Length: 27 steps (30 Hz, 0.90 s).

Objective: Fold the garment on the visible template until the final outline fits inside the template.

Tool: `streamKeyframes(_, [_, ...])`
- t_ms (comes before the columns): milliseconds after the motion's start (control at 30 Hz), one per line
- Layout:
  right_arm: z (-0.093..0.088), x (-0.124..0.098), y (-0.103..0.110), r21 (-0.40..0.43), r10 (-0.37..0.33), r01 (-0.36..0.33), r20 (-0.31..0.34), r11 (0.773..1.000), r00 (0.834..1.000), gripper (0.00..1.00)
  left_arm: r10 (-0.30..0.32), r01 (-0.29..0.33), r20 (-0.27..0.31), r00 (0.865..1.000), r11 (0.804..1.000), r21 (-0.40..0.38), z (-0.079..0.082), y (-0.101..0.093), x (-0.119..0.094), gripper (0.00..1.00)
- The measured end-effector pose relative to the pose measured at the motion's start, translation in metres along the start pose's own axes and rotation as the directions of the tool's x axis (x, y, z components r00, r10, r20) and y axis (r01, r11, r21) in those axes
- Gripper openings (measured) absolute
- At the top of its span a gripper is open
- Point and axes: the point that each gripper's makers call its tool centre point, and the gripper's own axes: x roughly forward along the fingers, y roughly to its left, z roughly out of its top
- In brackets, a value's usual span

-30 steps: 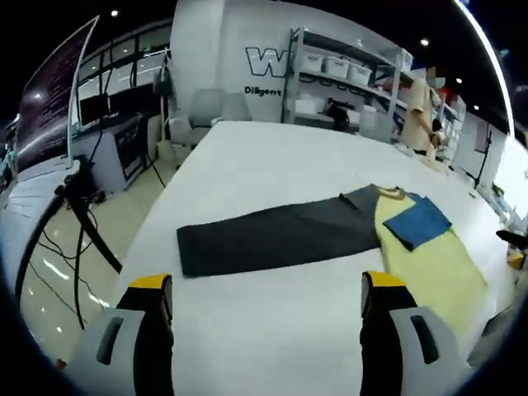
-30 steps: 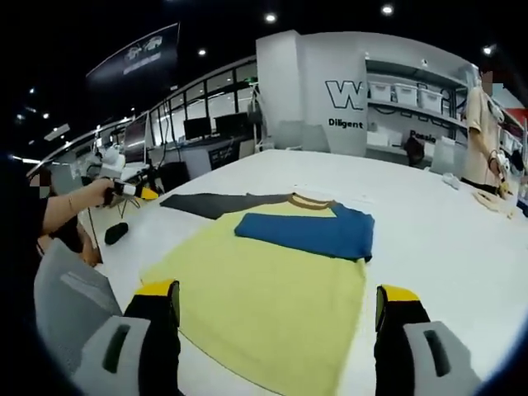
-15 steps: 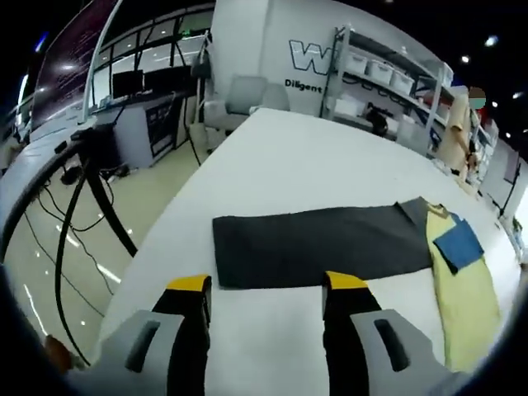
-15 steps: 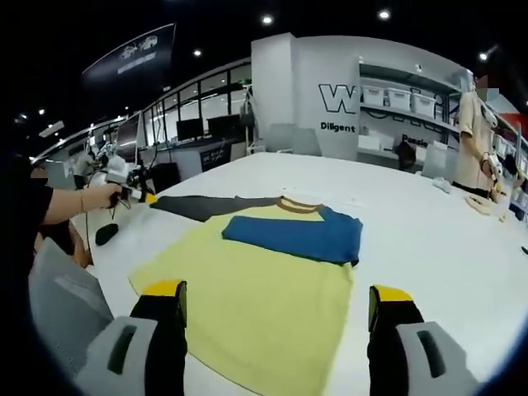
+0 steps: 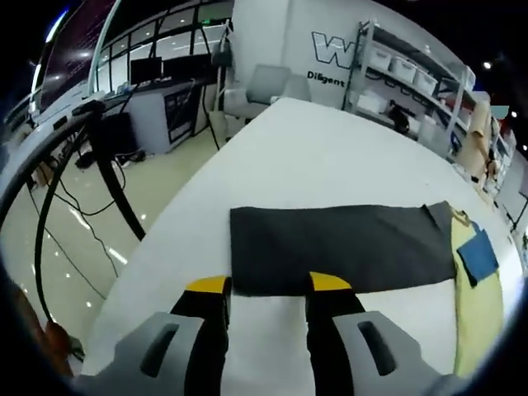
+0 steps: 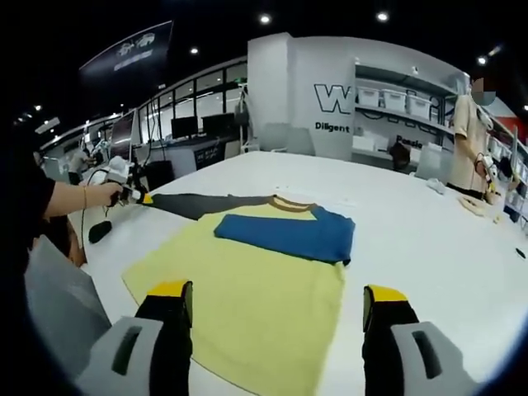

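Note:
The garment is a yellow shirt (image 6: 247, 285) lying flat on the white table (image 6: 429, 247). Its blue sleeve (image 6: 285, 233) is folded across the chest, and its dark grey sleeve (image 5: 338, 257) is stretched straight out to the side. My left gripper (image 5: 268, 285) is low at the cuff end of the grey sleeve. Its jaws are narrowed but still apart, and the sleeve's near corner lies between the yellow fingertips (image 5: 207, 286). In the right gripper view a hand holds the left gripper (image 6: 132, 196) at that sleeve's tip. My right gripper (image 6: 276, 293) hovers wide open over the shirt's hem.
The table's left edge (image 5: 169, 239) drops to a shiny floor with black tripod legs (image 5: 107, 186) and cables. Desks with monitors (image 6: 194, 128) and a chair (image 5: 264, 82) stand beyond the far end. A person (image 6: 472, 128) stands by shelves (image 6: 396, 95) at the far right.
The left gripper has come down and forward to the grey sleeve's cuff, and its jaws have narrowed a lot. The right gripper has stayed wide open, drifting only slightly.

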Motion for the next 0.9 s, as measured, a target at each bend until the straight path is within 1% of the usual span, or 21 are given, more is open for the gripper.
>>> streamKeyframes(67, [0.001,0.000,0.000,-0.001,-0.001,0.001,0.002,1.000,1.000,0.82,0.021,-0.021,-0.012,1.000,0.999,-0.025,0.000,0.003,0.001,0.25])
streamKeyframes(100, [0.001,0.000,0.000,-0.004,-0.002,0.002,0.002,1.000,1.000,0.82,0.038,-0.038,-0.019,0.999,0.999,-0.011,-0.002,0.006,0.001,0.21])
streamKeyframes(133, [0.002,0.000,0.000,-0.010,-0.007,0.007,0.003,1.000,1.000,0.82,0.071,-0.070,-0.022,0.997,0.997,0.028,-0.002,0.012,0.000,0.17])
streamKeyframes(167, [0.002,0.000,-0.001,-0.011,-0.010,0.010,0.004,1.000,1.000,0.82,0.081,-0.080,-0.023,0.996,0.996,0.041,-0.002,0.013,0.000,0.12])
streamKeyframes(200, [0.002,0.001,-0.001,-0.013,-0.009,0.009,0.004,1.000,1.000,0.81,0.084,-0.083,-0.021,0.996,0.996,0.043,-0.002,0.014,0.000,0.09])
streamKeyframes(267, [0.002,0.001,-0.001,-0.014,-0.010,0.010,0.003,1.000,1.000,0.81,0.076,-0.076,-0.019,0.997,0.997,0.016,0.000,0.014,0.001,0.09])
streamKeyframes(367, [0.001,0.002,-0.002,-0.017,-0.010,0.010,-0.001,1.000,1.000,0.81,0.081,-0.080,-0.018,0.997,0.996,0.048,0.001,0.014,0.002,0.06])
streamKeyframes(433, [0.000,0.003,-0.002,-0.021,-0.007,0.007,-0.006,1.000,1.000,0.80,0.072,-0.071,-0.018,0.997,0.997,0.043,0.001,0.013,0.003,0.03])
streamKeyframes(533, [0.000,0.003,-0.001,-0.017,0.003,-0.003,-0.006,1.000,1.000,0.80,0.061,-0.061,-0.018,0.998,0.998,0.026,0.002,0.011,0.003,0.01])
streamKeyframes(633, [0.001,0.004,0.000,-0.011,0.010,-0.010,-0.004,1.000,1.000,0.83,0.059,-0.058,-0.005,0.998,0.996,0.062,0.005,0.007,0.000,0.01])
streamKeyframes(667, [0.001,0.004,0.001,-0.010,0.015,-0.015,-0.005,1.000,1.000,0.84,0.043,-0.044,0.010,0.999,0.996,0.077,0.010,0.003,-0.002,0.01])
streamKeyframes(700, [0.001,0.004,0.001,-0.011,0.017,-0.017,-0.004,1.000,1.000,0.85,0.035,-0.036,0.012,0.999,0.996,0.077,0.011,0.001,-0.003,0.01])
streamKeyframes(767, [-0.001,0.005,0.002,-0.011,0.023,-0.023,-0.013,1.000,1.000,0.85,0.000,-0.003,0.036,0.999,0.997,0.083,0.020,-0.009,-0.007,0.01])
streamKeyframes(800, [-0.002,0.005,0.002,-0.009,0.025,-0.026,-0.017,1.000,1.000,0.86,-0.013,0.008,0.051,0.999,0.995,0.096,0.025,-0.014,-0.009,0.01])
streamKeyframes(867, [-0.003,0.006,0.004,-0.010,0.031,-0.031,-0.022,0.999,0.999,0.86,-0.056,0.043,0.082,0.995,0.988,0.149,0.038,-0.031,-0.015,0.01])
streamKeyframes(900, [-0.003,0.007,0.004,-0.010,0.032,-0.032,-0.023,0.999,0.999,0.86,-0.067,0.052,0.088,0.994,0.986,0.156,0.041,-0.035,-0.016,0.01])
